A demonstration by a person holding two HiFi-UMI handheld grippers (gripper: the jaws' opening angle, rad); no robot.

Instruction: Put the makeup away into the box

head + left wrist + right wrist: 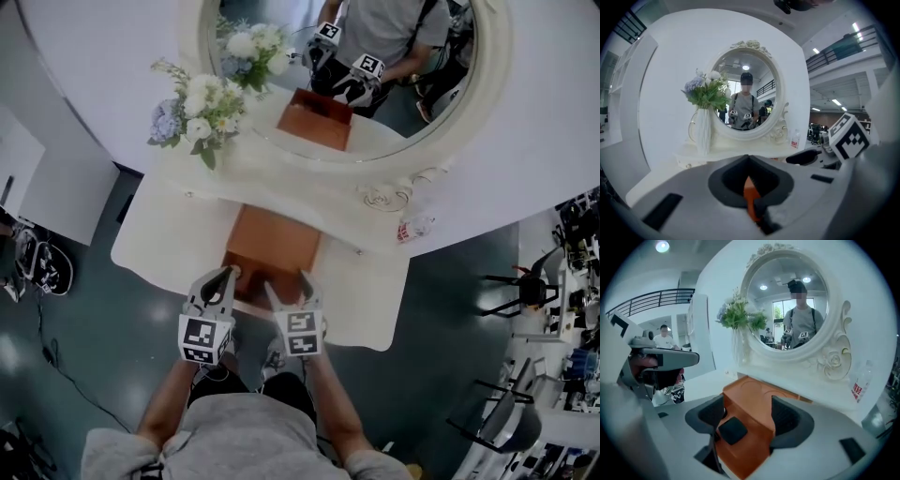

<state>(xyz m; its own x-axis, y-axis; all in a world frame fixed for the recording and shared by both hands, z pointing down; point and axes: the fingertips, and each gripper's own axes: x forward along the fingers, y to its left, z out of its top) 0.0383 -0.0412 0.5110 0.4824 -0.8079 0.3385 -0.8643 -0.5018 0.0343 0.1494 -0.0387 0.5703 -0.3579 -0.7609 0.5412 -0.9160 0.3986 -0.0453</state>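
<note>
Head view, largest first. White dressing table (178,234) extends ahead of both my grippers, its near edge just below them. Oval mirror in a white carved frame (347,66) stands at the far side of the table, well beyond both sets of jaws; it reflects me and both grippers. Orange-brown rectangular wooden box (277,248) lies on the table directly ahead of the grippers, and both reach its near edge. White vase of white and pale blue flowers (202,112) stands far ahead and to the left of my left gripper, beside the mirror frame.

My left gripper (230,274) sits at the box's near left corner. Left gripper view: jaws drawn together, nothing between them; only a thin orange strip of the box shows past the pads.

My right gripper (287,283) sits at the near edge of the box, just right of the left one. Right gripper view: jaws apart, the box lying below and between them, not clamped.

Small clear bottle with a red label (415,228) lies ahead and well to the right of my right gripper, near the mirror's base.
</note>
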